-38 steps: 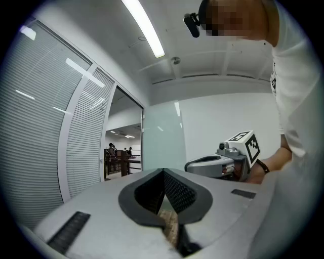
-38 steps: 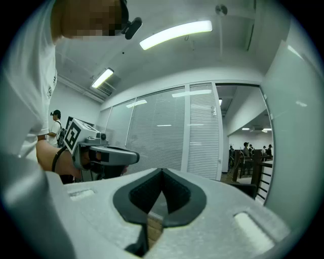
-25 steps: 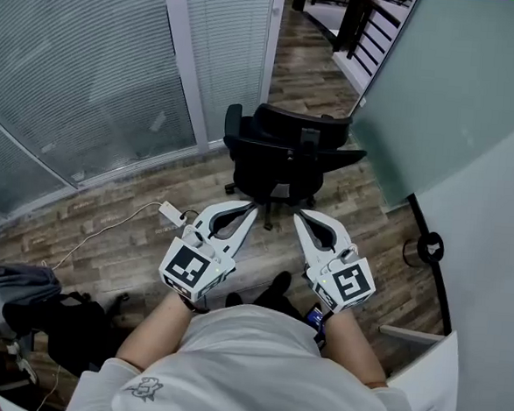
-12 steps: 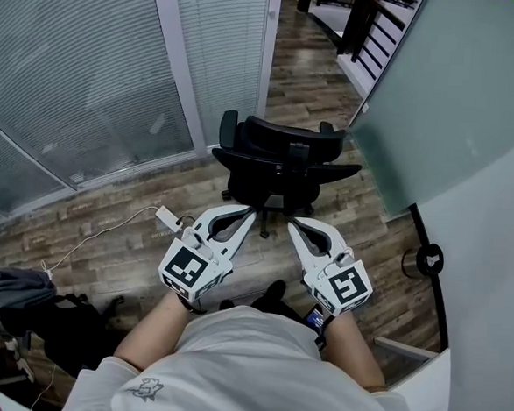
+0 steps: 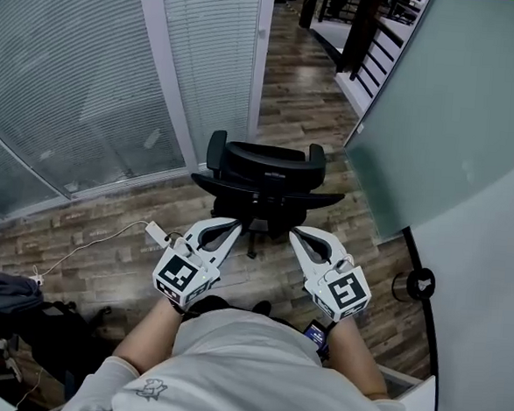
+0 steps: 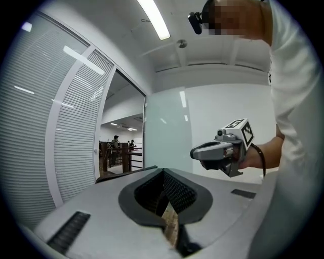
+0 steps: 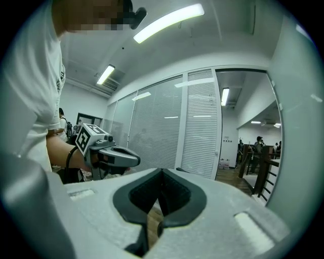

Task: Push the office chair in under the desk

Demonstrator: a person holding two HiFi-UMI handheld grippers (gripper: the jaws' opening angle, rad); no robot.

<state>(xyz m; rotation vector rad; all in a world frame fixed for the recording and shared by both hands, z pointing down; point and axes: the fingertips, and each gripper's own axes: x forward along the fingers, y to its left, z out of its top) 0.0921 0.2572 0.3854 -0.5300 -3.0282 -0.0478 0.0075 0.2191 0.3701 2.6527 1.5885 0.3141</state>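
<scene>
The left gripper (image 5: 235, 226) and the right gripper (image 5: 295, 234) both have their jaws pressed together with nothing between them. Their tips sit just behind the backrest of the office chair (image 5: 264, 170); I cannot tell whether they touch it. The chair stands on the wooden floor (image 5: 300, 98) near the slatted blinds (image 5: 72, 82).

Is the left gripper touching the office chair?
Cannot tell: in the head view the left gripper overlaps the office chair from above, and no view shows contact or a gap.
</scene>
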